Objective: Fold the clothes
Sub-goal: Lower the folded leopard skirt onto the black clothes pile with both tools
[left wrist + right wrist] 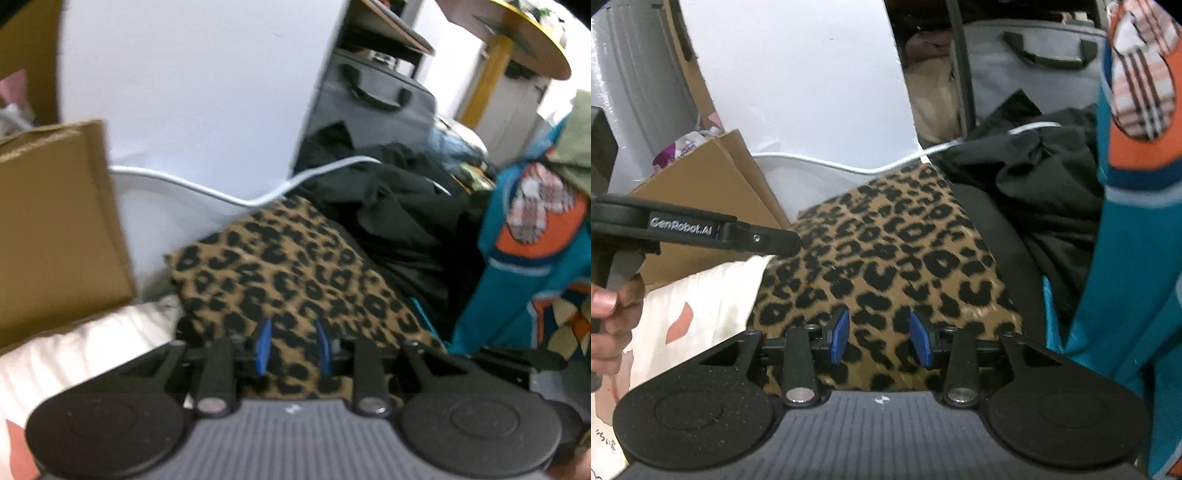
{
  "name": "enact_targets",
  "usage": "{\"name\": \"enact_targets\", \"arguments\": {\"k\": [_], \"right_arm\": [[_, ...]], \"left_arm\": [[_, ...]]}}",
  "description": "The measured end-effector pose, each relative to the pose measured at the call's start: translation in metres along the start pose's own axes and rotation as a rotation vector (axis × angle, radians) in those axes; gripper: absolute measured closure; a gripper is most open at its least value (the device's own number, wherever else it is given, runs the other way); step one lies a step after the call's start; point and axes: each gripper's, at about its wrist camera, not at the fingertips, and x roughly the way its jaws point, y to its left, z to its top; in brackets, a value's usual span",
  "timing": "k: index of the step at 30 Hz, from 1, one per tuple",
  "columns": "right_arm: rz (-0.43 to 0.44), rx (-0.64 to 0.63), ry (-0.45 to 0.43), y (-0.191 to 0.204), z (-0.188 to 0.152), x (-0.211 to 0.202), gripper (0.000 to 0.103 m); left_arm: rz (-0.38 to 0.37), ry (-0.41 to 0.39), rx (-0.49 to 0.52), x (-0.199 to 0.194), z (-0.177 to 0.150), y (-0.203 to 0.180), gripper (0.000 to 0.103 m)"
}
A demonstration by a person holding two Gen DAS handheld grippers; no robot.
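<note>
A folded leopard-print garment [295, 273] [886, 251] lies flat in the middle of both views. My left gripper [293, 347] hovers over its near edge, blue pads apart and nothing between them. The right gripper [880, 338] is also open, low over the same garment's near part. In the right wrist view the left gripper [786, 242] shows side-on at the garment's left edge, held by a hand [609, 306]. A teal and orange garment [524, 258] [1130, 240] hangs at the right.
A heap of black clothes [399, 206] [1034, 177] lies behind the leopard garment, with a white cable [236, 197] across it. A cardboard box [55, 221] stands left, a grey bag [373, 96] at the back. White bedding [698, 302] with pink marks lies underneath.
</note>
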Motion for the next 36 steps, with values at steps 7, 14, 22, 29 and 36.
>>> {"name": "enact_targets", "arguments": {"k": [7,14,22,29,36], "right_arm": [[-0.072,-0.001,0.025,-0.015,-0.016,0.0,0.06],[-0.159,0.008,0.068,-0.035,-0.024,-0.003,0.063],[-0.157,0.014,0.065,-0.033,-0.031,-0.027,0.062],[-0.152,0.023,0.032,-0.023,-0.025,-0.029,0.062],[-0.203,0.082,0.068,-0.031,-0.035,-0.014,0.065]], "left_arm": [[0.028,0.042,0.046,0.014,-0.026,-0.011,0.074],[0.049,0.077,0.043,0.009,-0.033,-0.007,0.072],[0.047,0.027,-0.047,-0.021,-0.042,-0.009,0.073],[0.056,0.004,-0.105,-0.026,-0.053,-0.02,0.051],[0.101,0.018,-0.212,-0.012,-0.079,-0.021,0.056]]}}
